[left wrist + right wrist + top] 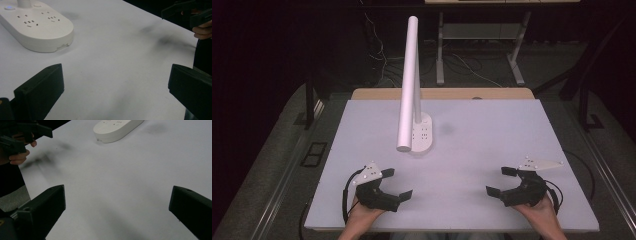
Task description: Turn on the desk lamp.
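Observation:
A white desk lamp stands on an oval white base with sockets on its top; its long tube head leans forward over the table. The base lies at the upper left in the left gripper view, and its end sits at the top of the right gripper view. My left gripper rests near the front left of the table, open, with nothing between its jaws. My right gripper rests at the front right, open and empty. In their own views the left gripper and right gripper face bare table.
The white table top has a wooden strip along its far edge. Beyond it are dark floor, cables and the metal legs of another table. Cables trail from both grippers over the front edge.

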`<state>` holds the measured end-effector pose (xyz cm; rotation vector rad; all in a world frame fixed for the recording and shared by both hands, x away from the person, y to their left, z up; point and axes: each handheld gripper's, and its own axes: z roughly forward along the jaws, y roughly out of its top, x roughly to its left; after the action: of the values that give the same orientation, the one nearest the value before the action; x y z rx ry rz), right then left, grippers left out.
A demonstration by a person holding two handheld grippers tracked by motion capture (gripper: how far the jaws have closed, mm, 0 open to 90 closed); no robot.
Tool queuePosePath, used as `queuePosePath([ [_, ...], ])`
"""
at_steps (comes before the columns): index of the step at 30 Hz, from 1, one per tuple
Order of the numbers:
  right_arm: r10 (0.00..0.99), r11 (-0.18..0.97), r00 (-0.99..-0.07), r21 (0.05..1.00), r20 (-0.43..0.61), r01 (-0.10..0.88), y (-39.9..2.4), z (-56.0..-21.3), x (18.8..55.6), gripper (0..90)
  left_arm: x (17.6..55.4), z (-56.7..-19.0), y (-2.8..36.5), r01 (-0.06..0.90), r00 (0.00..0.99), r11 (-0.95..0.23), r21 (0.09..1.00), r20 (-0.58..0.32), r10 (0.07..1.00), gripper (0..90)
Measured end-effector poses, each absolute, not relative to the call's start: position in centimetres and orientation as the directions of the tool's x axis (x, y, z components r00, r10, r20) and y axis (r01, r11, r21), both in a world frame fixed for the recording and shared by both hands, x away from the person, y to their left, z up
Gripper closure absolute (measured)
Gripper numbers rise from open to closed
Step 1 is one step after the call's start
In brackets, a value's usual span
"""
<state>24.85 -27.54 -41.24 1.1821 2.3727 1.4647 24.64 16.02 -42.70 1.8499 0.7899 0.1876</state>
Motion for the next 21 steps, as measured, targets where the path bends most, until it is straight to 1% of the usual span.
queuePosePath([
  [5,0.663,0.232,-0.689,0.796,0.291,0.559,-27.57,-41.21,24.96,0.4,24.55,-42.73,16.18,0.431,0.770,-0.217,0.876,-0.231,0.594,0.0],
  [9,0.662,0.233,-0.689,0.793,0.295,0.563,-27.65,-41.22,25.19,0.4,24.44,-42.76,16.20,0.439,0.770,-0.203,0.875,-0.250,0.587,0.0],
  [21,0.660,0.226,-0.681,0.781,0.317,0.582,-27.78,-41.11,25.32,0.4,24.51,-42.81,16.08,0.429,0.778,-0.221,0.876,-0.233,0.584,0.0],
])
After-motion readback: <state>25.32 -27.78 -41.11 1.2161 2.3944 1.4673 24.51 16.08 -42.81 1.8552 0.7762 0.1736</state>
